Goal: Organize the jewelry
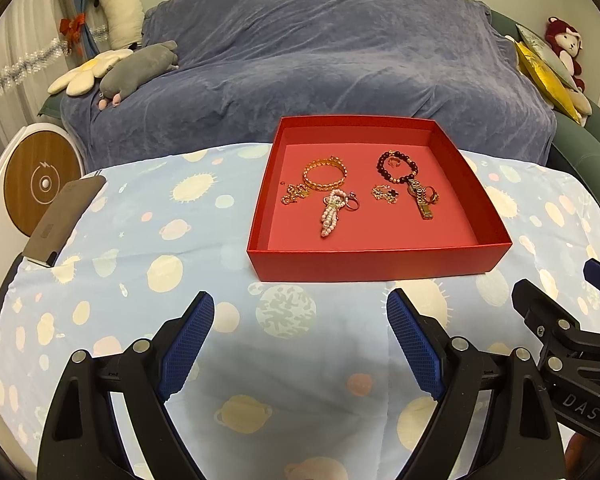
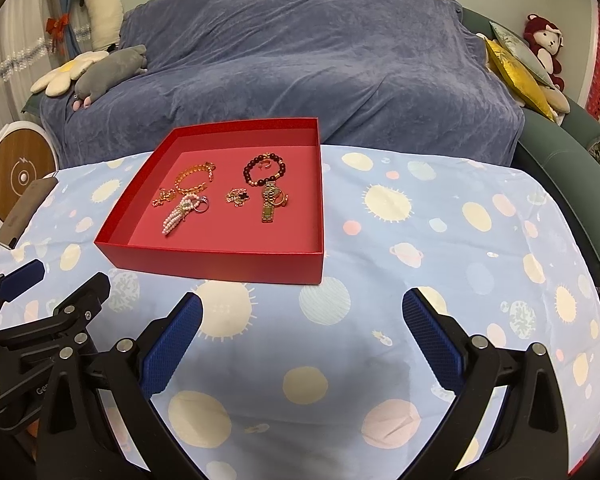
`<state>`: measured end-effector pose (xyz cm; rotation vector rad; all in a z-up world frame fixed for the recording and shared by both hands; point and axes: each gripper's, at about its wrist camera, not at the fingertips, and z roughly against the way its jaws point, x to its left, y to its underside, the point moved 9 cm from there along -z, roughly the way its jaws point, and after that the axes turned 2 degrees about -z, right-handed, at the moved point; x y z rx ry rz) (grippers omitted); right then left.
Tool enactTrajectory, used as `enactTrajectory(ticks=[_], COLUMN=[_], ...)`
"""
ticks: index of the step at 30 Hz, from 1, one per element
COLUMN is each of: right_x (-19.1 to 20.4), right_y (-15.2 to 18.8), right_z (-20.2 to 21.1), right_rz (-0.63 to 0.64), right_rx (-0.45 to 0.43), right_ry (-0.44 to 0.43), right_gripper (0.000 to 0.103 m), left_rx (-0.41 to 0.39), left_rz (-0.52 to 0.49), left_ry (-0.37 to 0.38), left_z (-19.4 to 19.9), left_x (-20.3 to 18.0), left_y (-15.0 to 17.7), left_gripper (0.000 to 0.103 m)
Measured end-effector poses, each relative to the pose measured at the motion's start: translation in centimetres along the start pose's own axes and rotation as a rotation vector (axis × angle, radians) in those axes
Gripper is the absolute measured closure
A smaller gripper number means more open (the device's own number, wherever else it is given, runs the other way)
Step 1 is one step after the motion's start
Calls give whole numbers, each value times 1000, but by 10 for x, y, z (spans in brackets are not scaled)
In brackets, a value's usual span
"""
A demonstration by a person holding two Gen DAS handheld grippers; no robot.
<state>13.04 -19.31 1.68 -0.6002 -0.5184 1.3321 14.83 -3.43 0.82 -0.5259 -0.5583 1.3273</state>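
Note:
A shallow red box [image 1: 376,266] [image 2: 220,266] stands on the table and holds the jewelry. Inside lie a gold bangle [image 1: 324,176] [image 2: 192,178], a dark bead bracelet [image 1: 398,166] [image 2: 265,170], a pink pearl piece [image 1: 331,212] [image 2: 178,214], gold chains [image 1: 294,194] [image 1: 385,193], a gold watch [image 1: 422,200] [image 2: 269,204] and rings. My left gripper [image 1: 300,304] is open and empty, in front of the box. My right gripper [image 2: 302,304] is open and empty, in front of the box's right corner. Each gripper shows at the edge of the other's view.
The table wears a light blue cloth with planet prints [image 1: 160,240] [image 2: 460,240]. A brown phone-like slab [image 1: 62,220] lies at its left edge. Behind stands a sofa under a blue-grey cover [image 1: 300,60] with plush toys [image 1: 140,68] and cushions [image 2: 516,76].

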Motion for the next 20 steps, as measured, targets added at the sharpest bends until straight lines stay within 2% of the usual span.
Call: enactTrajectory(ticks=[7, 20], right_x=[2, 3], right_y=[2, 3], right_z=[-1, 1], right_rz=[32, 54], right_rx=[-1, -7], right_ry=[13, 32], right_gripper=[5, 5], left_rx=[-16, -3], left_rz=[30, 20], left_ry=[7, -9], left_z=[3, 1], left_x=[2, 0], left_y=[0, 2], left_gripper=[17, 17])
